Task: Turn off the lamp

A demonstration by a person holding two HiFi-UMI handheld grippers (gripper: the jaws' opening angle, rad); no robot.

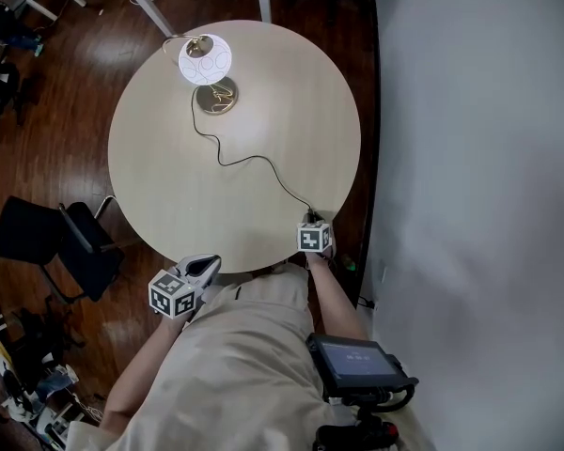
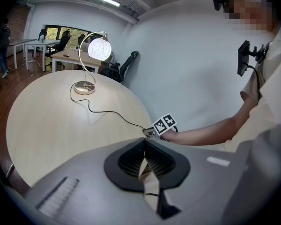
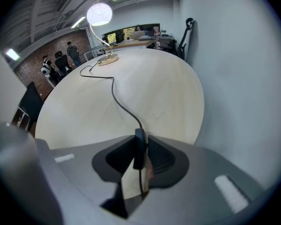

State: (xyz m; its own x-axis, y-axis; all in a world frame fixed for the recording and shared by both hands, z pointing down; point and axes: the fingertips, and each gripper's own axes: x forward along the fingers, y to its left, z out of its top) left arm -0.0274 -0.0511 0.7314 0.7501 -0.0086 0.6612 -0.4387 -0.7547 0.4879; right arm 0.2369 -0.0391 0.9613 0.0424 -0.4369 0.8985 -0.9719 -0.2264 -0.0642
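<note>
Dark wood floor (image 1: 66, 130): planks showing to the left of the desk.
Wall (image 1: 479, 111): plain grey, along the desk's right side.
Desk (image 1: 263, 101): round, with a pale top.
Chair (image 1: 75, 242): black, on the floor just beside the desk's near left edge.
Lamp (image 1: 205, 60): at the far side of the desk; its round white shade is lit, on a curved stem over a round brass-coloured base.
Cord (image 1: 249, 160): black, 1 line winding from the lamp base across the desk to the near edge.
Right gripper (image 1: 311, 220): tilted down over the near right edge, its 2 fingers gripping the switch.
Left gripper (image 2: 144, 145): at the near edge, well apart from the cord; fingers closed together, nothing between them.
Switch (image 3: 139, 146): small black block on the cord, upright between the right gripper's fingers, well apart from the lamp.
</note>
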